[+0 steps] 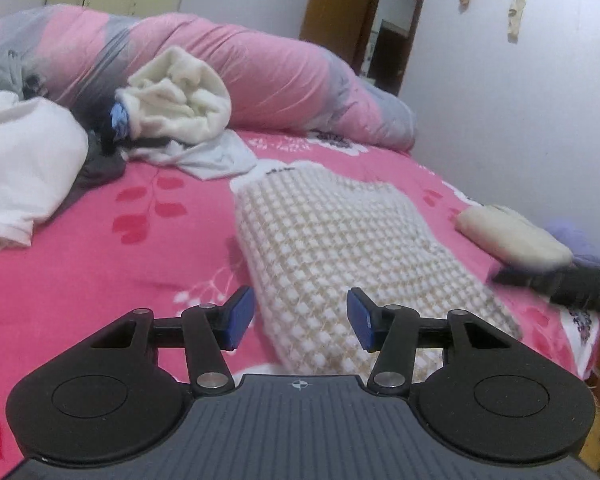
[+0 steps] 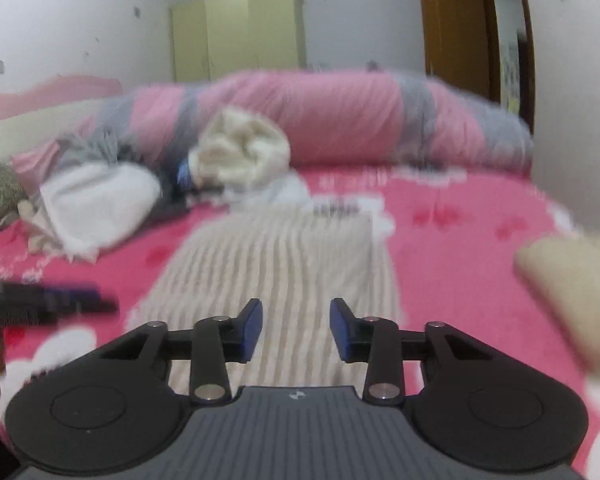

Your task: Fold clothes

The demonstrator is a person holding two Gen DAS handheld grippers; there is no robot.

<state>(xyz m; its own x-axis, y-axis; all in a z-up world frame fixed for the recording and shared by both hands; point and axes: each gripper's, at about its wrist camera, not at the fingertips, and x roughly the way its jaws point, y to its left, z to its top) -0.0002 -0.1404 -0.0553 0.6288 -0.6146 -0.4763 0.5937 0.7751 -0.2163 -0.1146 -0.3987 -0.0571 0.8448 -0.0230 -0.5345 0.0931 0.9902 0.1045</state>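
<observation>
Both tools, the left tool (image 1: 300,318) and the right tool (image 2: 296,330), hover spread and empty over the near end of the waffle-knit garment (image 1: 340,240), which lies partly folded on the pink bed (image 1: 120,260). Judging by this, a fold is under way; next comes pinching its near edge. Beyond the garment, unfolded clothes (image 1: 180,96) wait by the rolled quilt (image 1: 280,72).

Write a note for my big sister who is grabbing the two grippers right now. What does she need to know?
Left gripper: open, holding nothing.
Right gripper: open, holding nothing.
The checked knit garment lies folded on the pink bedsheet just ahead of both grippers.
One cream folded piece sits to its right.
Left to do: the heap of unfolded clothes by the rolled quilt, including the white garment.
</observation>
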